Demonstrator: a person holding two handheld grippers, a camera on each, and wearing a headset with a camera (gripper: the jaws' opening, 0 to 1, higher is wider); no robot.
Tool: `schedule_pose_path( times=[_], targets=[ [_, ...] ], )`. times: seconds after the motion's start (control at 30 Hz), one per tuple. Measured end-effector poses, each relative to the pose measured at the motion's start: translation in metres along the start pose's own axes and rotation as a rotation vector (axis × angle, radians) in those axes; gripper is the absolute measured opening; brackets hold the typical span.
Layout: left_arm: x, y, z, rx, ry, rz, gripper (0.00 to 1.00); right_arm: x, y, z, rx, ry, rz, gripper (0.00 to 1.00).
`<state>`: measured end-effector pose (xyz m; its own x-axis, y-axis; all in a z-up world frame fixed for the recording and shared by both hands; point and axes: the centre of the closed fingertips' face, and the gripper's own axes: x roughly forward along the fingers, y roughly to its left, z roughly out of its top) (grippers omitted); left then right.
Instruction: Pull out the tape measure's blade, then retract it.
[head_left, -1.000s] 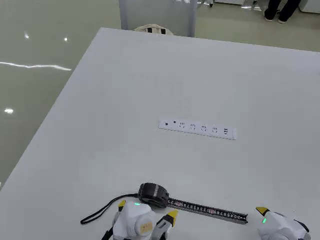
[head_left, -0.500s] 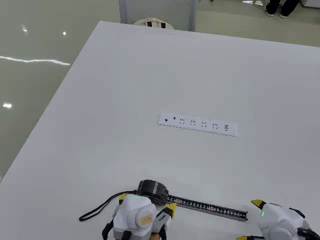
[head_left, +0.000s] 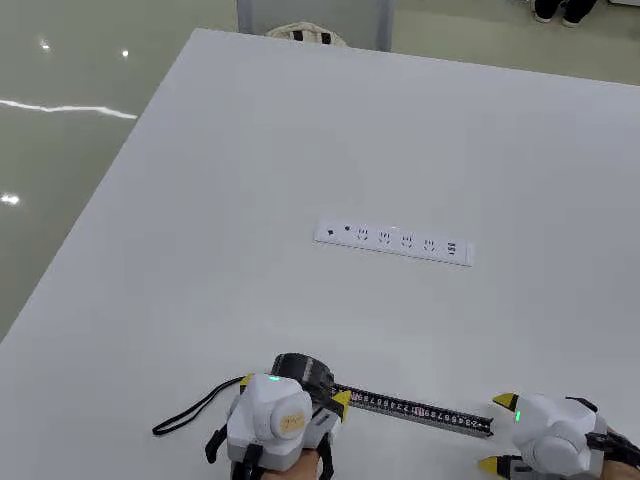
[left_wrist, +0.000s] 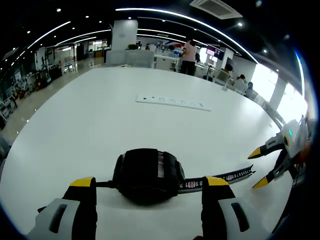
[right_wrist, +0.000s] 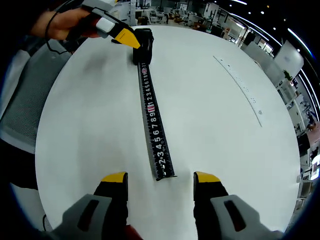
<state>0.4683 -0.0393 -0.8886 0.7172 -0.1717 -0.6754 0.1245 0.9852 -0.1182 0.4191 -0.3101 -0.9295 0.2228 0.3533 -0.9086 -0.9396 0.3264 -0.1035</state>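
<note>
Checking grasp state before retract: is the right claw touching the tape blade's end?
Apart. Right gripper view: the tape blade ends between the tips of the open right claw, with white table showing either side.

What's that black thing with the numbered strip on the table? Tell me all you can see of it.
A tape measure: a rounded black plastic-looking case with a black wrist strap trailing from it. Its dark blade, with white and red numerals, is pulled out and lies flat on the white table. The case sits between the jaws of the open left gripper; the blade's end lies ahead of the open right gripper.
</note>
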Motion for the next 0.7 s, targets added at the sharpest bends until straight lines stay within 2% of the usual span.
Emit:
schedule_pose_path(
  times=[0.3,0.7],
  targets=[
    [0.008,0.002,0.002,-0.003,0.003,0.002,0.82,0.003,-0.005,0.001,-0.049,0.022,0.030,0.46],
    [0.014,0.001,0.003,-0.008,0.011,-0.003,0.79,0.006,-0.006,-0.001,-0.066,0.041,0.073,0.37]
  ],
)
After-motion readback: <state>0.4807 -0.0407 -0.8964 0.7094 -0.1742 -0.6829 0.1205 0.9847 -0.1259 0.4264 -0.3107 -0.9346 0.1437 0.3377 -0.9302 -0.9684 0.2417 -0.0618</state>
